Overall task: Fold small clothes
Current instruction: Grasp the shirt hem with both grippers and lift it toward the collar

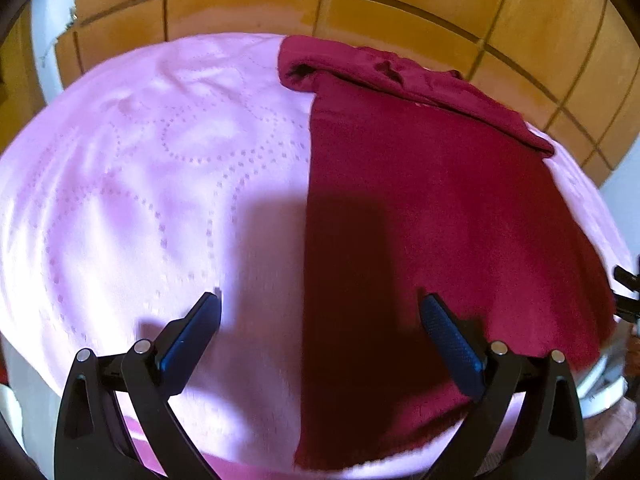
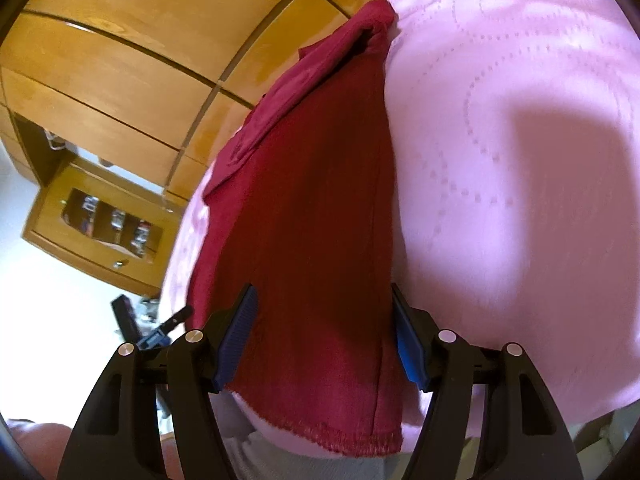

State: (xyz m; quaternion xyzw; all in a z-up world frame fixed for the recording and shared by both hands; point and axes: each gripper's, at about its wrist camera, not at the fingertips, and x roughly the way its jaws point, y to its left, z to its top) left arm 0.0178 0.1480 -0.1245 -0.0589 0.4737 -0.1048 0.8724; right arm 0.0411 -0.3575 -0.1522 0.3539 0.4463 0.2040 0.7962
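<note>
Red garment (image 2: 312, 216) on pink blanket (image 2: 500, 184); right gripper (image 2: 324, 316) seemingly astride, ungripped

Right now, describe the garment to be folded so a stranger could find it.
Find the pink quilted bedspread in front of the wooden cupboards. On it lies a dark red garment, stretched out long, its far end folded over. It is the only dark cloth there.

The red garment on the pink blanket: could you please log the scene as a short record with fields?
garment: red garment lying flat, far end folded over
surface: pink blanket, quilted with dotted lines
left gripper: open above the garment's left edge, holding nothing
right gripper: open, fingers either side of the garment's near end
backdrop: wooden panels
</note>
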